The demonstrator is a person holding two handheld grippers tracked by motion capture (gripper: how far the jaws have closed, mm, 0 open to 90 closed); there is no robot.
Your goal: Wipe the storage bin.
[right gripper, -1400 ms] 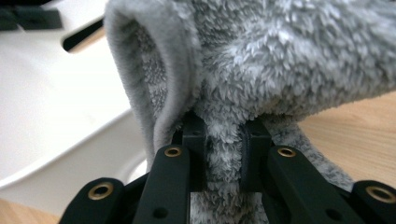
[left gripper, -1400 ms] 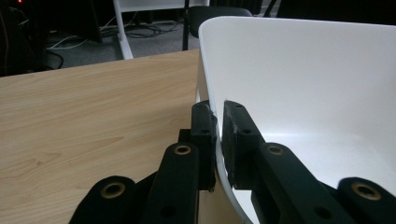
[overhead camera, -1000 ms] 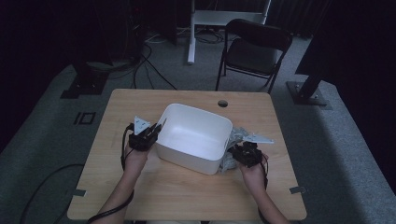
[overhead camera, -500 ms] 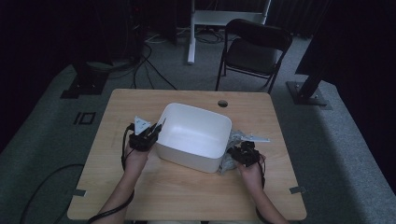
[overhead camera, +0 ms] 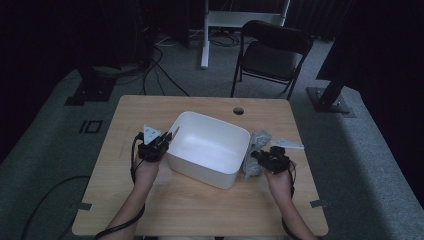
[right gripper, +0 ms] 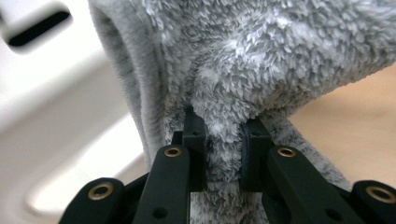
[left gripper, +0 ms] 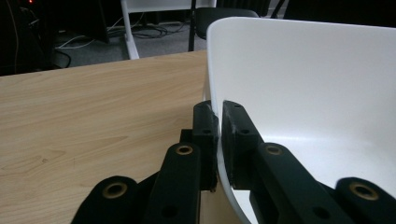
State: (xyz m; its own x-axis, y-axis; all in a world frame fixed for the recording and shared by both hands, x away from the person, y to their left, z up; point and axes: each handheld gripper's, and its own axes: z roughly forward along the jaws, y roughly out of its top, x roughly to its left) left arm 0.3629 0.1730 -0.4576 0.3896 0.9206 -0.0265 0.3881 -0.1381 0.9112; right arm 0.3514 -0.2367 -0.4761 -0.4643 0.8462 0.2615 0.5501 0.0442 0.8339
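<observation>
The wooden tabletop (overhead camera: 200,205) carries a white tub (overhead camera: 210,147) at its middle, with bare wood open toward six o'clock and along the far edge at twelve o'clock. A grey fleece cloth (overhead camera: 256,150) lies bunched against the tub's wall at three o'clock, touching it, near the tabletop's right edge.

The left tongs (overhead camera: 167,139) sit at the tub's nine o'clock rim. In the left gripper view the left tongs (left gripper: 217,135) are pressed nearly together on the thin white wall (left gripper: 215,93), one jaw outside and one inside, pinching it.

The right tongs (overhead camera: 256,157) meet the cloth from its three o'clock side. In the right gripper view the right tongs (right gripper: 219,149) stand a little apart, with a fold of the fleece (right gripper: 261,65) squeezed between the jaws, the tub's wall just beyond.

Both forearms come in from six o'clock, the left hand (overhead camera: 147,165) and right hand (overhead camera: 279,177) low over the wood, either side of the tub.
</observation>
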